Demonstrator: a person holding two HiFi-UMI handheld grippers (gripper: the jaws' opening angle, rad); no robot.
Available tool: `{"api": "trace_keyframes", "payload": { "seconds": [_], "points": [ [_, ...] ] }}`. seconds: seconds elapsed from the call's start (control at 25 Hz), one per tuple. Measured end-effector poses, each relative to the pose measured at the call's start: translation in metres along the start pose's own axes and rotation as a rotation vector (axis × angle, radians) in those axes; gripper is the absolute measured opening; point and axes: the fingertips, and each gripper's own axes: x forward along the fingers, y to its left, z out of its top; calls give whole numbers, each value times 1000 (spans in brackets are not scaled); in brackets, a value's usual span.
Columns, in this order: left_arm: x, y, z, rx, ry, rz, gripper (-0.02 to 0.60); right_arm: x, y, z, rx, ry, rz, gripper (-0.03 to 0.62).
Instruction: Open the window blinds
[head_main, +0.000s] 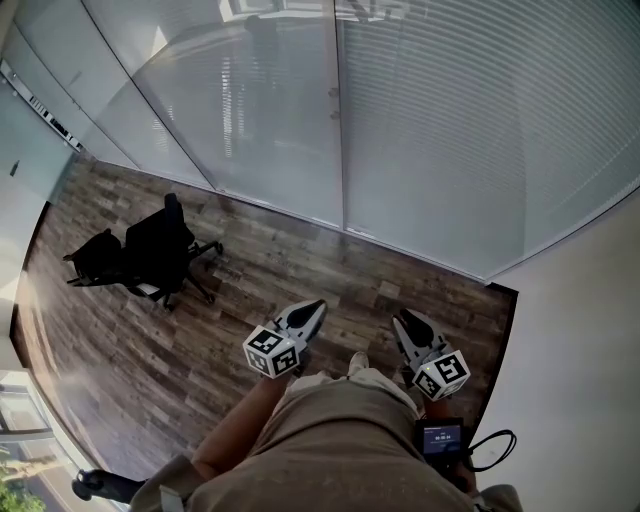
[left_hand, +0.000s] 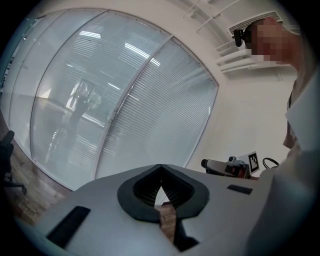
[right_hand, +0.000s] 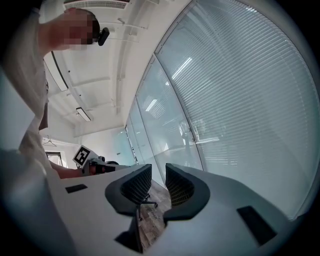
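Facing closed window blinds (head_main: 470, 120), left claw (head_main: 318, 306) clenched empty, right claw (head_main: 402, 319) released, office chair (head_main: 155, 245) well apart leftward.

The floor (head_main: 330, 265) is brown wood-look planking laid in long boards. A black office chair (head_main: 150, 250) on a wheeled star base stands on it near the left edge, well apart from the far edge. A pale shoe (head_main: 357, 361) rests on the boards towards the near right corner

Head view looks steeply down; both gripper views face the shared blinds (head_main: 450, 130).
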Motion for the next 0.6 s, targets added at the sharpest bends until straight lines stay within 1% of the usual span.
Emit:
{"api": "trace_keyframes", "payload": {
  "seconds": [0.2, 0.4, 0.6],
  "points": [
    [30, -2, 10, 24, -12, 13, 14, 2, -30, 2, 1, 16, 5, 91],
    [45, 7, 9, -10, -57, 42, 14, 10, -53, 4, -8, 13, 29, 91],
    [61, 16, 8, -29, -59, 74, 14, 21, -73, 3, -5, 34, 43, 91]
  ]
}}
